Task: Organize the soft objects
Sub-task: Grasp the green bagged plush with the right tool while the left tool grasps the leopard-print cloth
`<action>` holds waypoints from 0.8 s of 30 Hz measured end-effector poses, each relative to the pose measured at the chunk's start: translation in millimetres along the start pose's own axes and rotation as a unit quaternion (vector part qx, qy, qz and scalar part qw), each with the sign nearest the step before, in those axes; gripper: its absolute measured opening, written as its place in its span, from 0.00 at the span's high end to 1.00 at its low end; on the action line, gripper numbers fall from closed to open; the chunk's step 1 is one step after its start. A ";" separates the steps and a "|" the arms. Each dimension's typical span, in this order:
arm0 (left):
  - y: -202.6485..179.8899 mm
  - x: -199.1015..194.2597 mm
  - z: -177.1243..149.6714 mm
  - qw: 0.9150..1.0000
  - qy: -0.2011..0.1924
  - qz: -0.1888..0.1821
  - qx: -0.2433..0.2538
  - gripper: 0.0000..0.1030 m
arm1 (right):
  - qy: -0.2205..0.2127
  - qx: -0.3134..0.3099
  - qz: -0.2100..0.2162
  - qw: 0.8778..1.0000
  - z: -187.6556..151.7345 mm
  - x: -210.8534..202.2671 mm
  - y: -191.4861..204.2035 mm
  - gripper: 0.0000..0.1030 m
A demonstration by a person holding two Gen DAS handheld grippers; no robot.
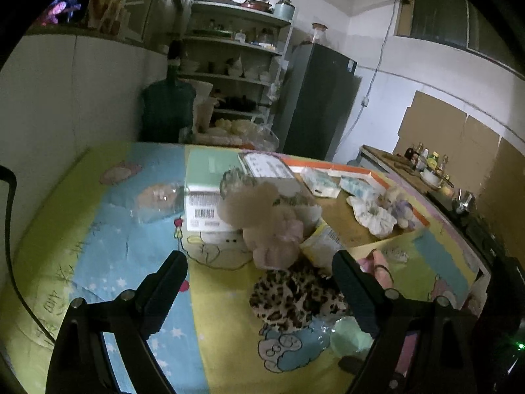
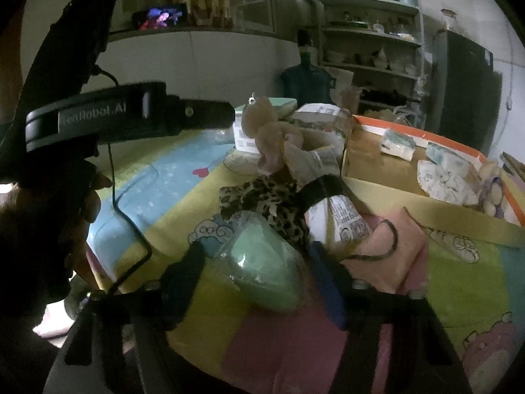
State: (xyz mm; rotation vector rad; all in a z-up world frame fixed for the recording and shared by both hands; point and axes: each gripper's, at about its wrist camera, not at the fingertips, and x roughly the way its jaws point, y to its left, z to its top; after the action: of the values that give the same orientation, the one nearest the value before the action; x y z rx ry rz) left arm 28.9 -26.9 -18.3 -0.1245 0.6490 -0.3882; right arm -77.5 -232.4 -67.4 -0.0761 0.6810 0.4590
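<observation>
Right gripper [image 2: 256,272] is tilted down over the cartoon-print mat [image 2: 170,177], jaws partly apart with a mint-green thing in clear wrap [image 2: 262,272] sitting between them. Honestly can't tell if the pads actually press on it.

The left gripper [image 1: 259,282] is angled down too, fingers spread wide and nothing in them. Its tip hangs just short of the leopard-print cloth [image 1: 292,298], which lies on the mat right behind the green packet.

Next to those is a pink pouch [image 2: 393,246] with a dark cord across it.

A bit further back, a beige plush toy [image 1: 265,220] leans against a white box with a barcode [image 1: 203,210].

Off to the right is the cardboard box [image 2: 387,170], orange rim, already holding tissue packs and a small plush. Shelves and a dark fridge [image 1: 315,101] are way at the back.
</observation>
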 end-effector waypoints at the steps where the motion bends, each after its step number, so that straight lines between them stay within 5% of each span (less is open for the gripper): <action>1: 0.9 0.7 -1.4 1.000 0.002 -0.001 -0.002 0.13 | 0.001 0.000 -0.001 1.000 -0.6 0.2 0.4 0.49; 12: 2.4 22.9 -13.8 0.997 0.058 -0.040 0.006 0.16 | -0.023 0.054 0.045 0.997 -2.9 -25.8 -18.9 0.55; 20: -14.5 62.8 -20.8 0.989 0.129 -0.074 0.002 0.30 | -0.063 0.093 0.028 0.993 -5.6 -53.3 -37.5 0.54; 24: -22.9 63.8 -24.1 0.991 0.120 -0.056 0.026 0.37 | -0.068 0.101 0.021 0.992 -7.2 -57.5 -42.3 0.54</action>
State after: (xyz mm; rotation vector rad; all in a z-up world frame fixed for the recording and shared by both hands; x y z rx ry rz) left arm 53.5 -72.7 -68.0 -0.0647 0.8702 -0.5323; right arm -102.6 -294.0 -40.6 0.1596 0.5930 0.4294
